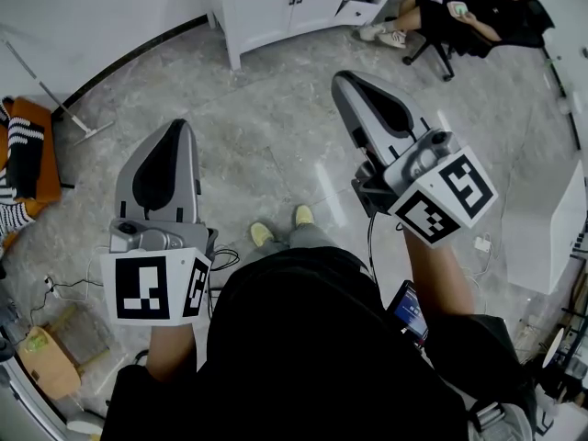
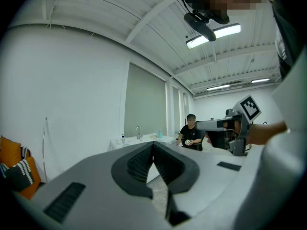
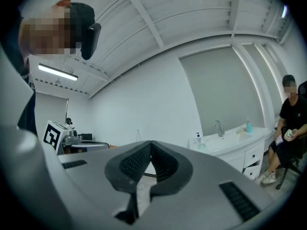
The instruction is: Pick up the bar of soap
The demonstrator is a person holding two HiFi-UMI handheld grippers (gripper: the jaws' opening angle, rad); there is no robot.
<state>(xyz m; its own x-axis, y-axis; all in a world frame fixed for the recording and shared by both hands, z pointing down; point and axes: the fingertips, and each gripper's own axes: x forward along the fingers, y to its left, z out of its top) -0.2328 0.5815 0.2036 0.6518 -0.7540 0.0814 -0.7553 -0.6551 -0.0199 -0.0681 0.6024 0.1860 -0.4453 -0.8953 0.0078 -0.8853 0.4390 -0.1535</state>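
My left tongs (image 2: 153, 145) and right tongs (image 3: 151, 143) are both clenched empty, level over the floor (image 1: 276, 145). Can't make out the soap; the white vanity (image 3: 230, 145) is well ahead.

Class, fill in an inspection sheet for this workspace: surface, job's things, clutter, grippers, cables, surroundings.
Surface: grey marble floor, glossy.
Job's things: bar of soap: nothing seen.
Clutter: brown cardboard box and orange cushion with a striped cloth, all at the left.
Grippers: left gripper shut, empty; right gripper shut, empty.
Cables: thin cables on the floor near the box.
Surroundings: white vanity cabinet with a metal tap; seated person in black beside it.
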